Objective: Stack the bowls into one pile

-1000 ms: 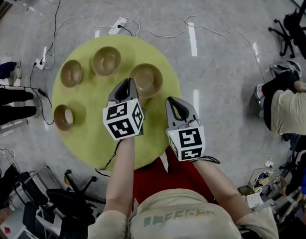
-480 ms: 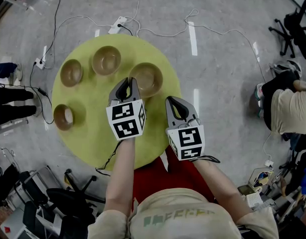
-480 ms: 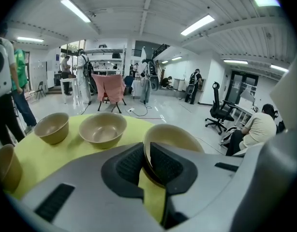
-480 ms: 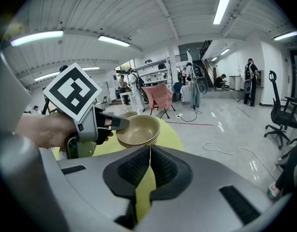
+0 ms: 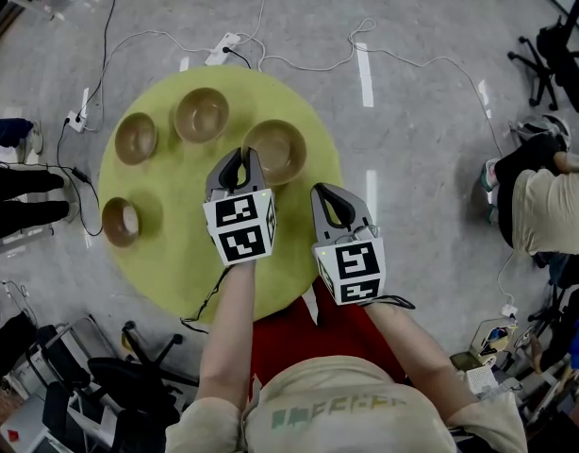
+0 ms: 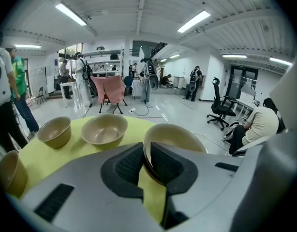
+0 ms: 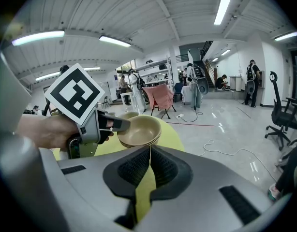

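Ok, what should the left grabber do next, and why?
Probably lift the bowl a little off the yellow table. The left gripper has its jaws closed on that bowl's near rim, and the right gripper is shut and empty. The neighbouring bowl stands empty and apart, so it looks a good one to stack into.

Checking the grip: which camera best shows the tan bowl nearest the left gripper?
Left gripper view: the tan round bowl has its rim pinched in the jaws of the left gripper. Head view shows it from above, the contact covered; right gripper view shows it sideways, farther off.
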The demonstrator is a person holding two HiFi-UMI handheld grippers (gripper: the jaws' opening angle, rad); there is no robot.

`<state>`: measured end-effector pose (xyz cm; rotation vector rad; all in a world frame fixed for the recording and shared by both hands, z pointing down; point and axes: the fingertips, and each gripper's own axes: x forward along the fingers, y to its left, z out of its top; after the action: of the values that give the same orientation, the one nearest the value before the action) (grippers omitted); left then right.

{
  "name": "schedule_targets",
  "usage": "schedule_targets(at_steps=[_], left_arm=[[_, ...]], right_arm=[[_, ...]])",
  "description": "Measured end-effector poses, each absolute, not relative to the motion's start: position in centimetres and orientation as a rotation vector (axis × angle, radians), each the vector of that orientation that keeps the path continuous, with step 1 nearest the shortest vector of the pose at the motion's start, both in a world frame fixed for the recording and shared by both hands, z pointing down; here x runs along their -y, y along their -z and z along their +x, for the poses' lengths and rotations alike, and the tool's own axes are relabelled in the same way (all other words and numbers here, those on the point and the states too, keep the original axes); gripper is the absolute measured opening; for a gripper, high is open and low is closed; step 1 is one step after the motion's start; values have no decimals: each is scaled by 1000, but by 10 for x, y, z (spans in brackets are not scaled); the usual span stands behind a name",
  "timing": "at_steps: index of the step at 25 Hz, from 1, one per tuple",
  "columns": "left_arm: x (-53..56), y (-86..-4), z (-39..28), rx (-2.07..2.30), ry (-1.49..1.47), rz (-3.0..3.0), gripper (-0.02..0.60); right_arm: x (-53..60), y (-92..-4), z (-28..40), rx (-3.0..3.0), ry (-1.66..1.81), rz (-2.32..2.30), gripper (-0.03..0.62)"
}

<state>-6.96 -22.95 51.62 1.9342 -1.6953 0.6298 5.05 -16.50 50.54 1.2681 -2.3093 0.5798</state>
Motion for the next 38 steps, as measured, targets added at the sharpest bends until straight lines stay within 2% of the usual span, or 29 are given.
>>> schedule_targets(at_steps=[14,30,38], left_arm=[[228,-512,-70,1701,-656,1948,89],[220,-465,-68,1775,-524,2044,84],[207,-438,-67,1806,-488,2088,44]], right_arm=[[162,-500,50,2317,-563,1275,37],[155,-477,55,2347,-510,1319,37],[149,-454,58,2383,-461,1348,37]])
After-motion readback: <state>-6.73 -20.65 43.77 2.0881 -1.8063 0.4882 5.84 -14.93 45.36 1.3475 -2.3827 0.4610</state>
